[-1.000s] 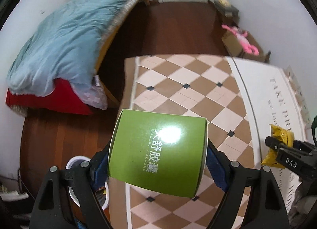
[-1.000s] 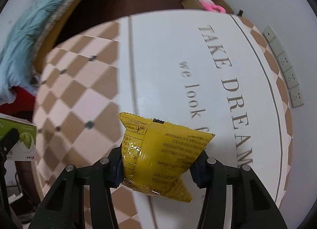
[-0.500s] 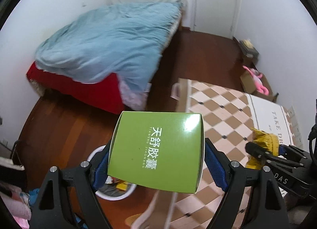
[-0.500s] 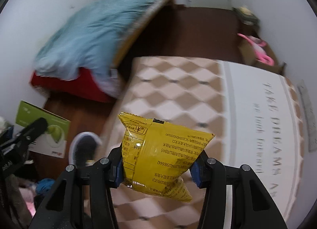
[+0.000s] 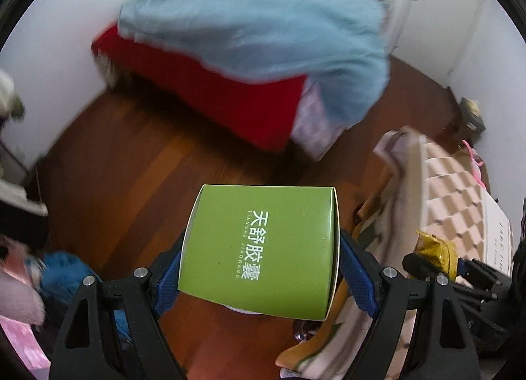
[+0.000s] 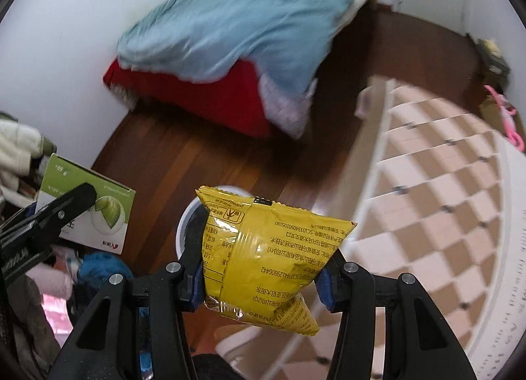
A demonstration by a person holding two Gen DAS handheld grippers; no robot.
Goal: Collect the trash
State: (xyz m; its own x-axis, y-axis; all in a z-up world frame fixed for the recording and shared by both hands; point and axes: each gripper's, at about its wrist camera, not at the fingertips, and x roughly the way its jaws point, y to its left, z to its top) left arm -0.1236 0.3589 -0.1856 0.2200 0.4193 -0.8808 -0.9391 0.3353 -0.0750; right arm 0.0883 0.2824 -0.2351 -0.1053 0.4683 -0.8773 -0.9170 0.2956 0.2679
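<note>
My left gripper [image 5: 259, 268] is shut on a green box [image 5: 259, 248] with white Chinese lettering and holds it in the air above the wooden floor. The box also shows in the right wrist view [image 6: 87, 205] at the left. My right gripper [image 6: 261, 278] is shut on a yellow snack packet [image 6: 266, 258], which also shows in the left wrist view [image 5: 434, 253]. A white round trash bin [image 6: 187, 225] stands on the floor right behind the packet, mostly hidden by it. In the left wrist view only a sliver of white shows under the box.
A bed with a blue quilt [image 5: 263, 25] and red sheet [image 5: 230, 100] stands at the back. A table with a checkered cloth [image 6: 443, 202] is at the right. Clothes and a blue bundle [image 6: 98, 265] lie at the left on the wooden floor [image 5: 131, 169].
Both grippers swung left, away from the table and over the floor, each holding its item. The white bin now sits right behind the yellow packet and under the green box.
</note>
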